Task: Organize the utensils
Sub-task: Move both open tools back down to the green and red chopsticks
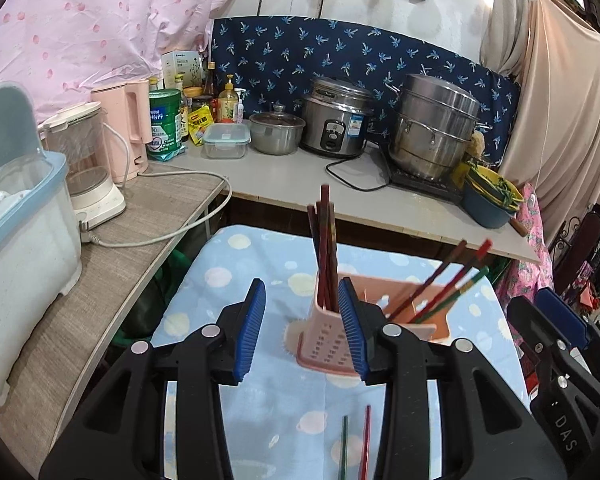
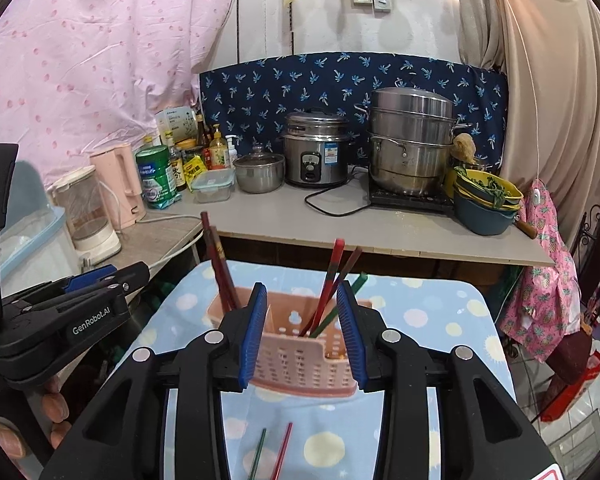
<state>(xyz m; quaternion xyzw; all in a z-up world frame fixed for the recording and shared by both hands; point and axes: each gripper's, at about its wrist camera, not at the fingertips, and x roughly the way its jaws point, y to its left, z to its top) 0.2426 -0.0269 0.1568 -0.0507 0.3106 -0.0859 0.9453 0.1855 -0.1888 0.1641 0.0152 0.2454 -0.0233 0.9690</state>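
Both left tongs (image 1: 302, 328) and right tongs (image 2: 302, 330) are held apart, empty, before the pink chopstick holder (image 2: 300, 354); two chopsticks (image 2: 270, 456) are left on the dotted cloth (image 2: 440, 320)

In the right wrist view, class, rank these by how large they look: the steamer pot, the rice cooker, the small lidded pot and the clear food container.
1. Steamer pot
2. Rice cooker
3. Small lidded pot
4. Clear food container, close to the small pot in width but lower, so that placing is less sure.
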